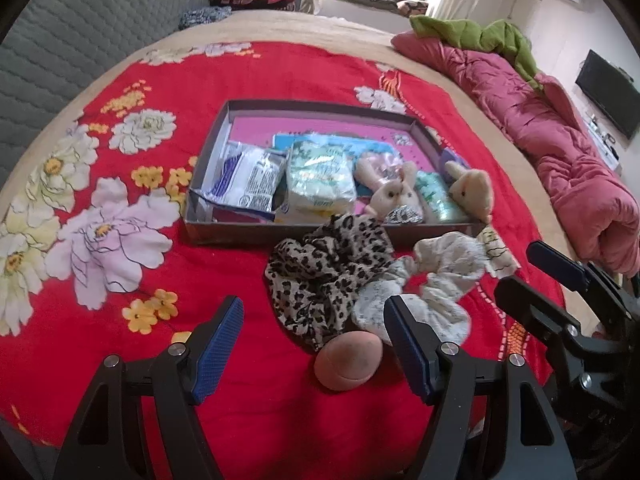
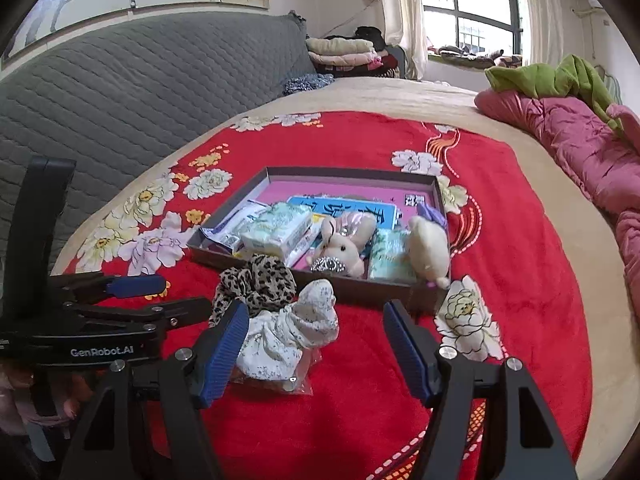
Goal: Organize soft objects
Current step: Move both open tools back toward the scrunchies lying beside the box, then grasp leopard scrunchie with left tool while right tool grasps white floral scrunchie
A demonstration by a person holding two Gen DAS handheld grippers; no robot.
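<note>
- The left gripper (image 1: 316, 344) has its blue pads spread wide with nothing between them; it hangs over the red blanket (image 1: 240, 80), above the peach ball (image 1: 347, 361) and the near edge of the leopard scrunchie (image 1: 320, 276).
- The right gripper (image 2: 316, 344) is just as wide apart and empty, aimed at the white scrunchie (image 2: 288, 332), which lies against its left pad.
- The three loose soft pieces lie in one heap just before the near wall of the box (image 1: 240, 232); the two scrunchies touch and overlap.
- Risk: a pinch on the white scrunchie probably drags the leopard one along, since their folds interlock.
- Risk: the ball is round and likely squeezes out sideways if the pads close off-centre.
- A clear plastic bag (image 2: 298, 380) peeks from under the white scrunchie; slick film could slip or come up with the cloth.
- The two grippers stand near each other, so converging on the heap may make them collide.
- The box's near-right corner is crowded with a rabbit plush (image 1: 394, 196) and a cream bear (image 1: 472, 192); a drop there could spill over the low wall.
</note>
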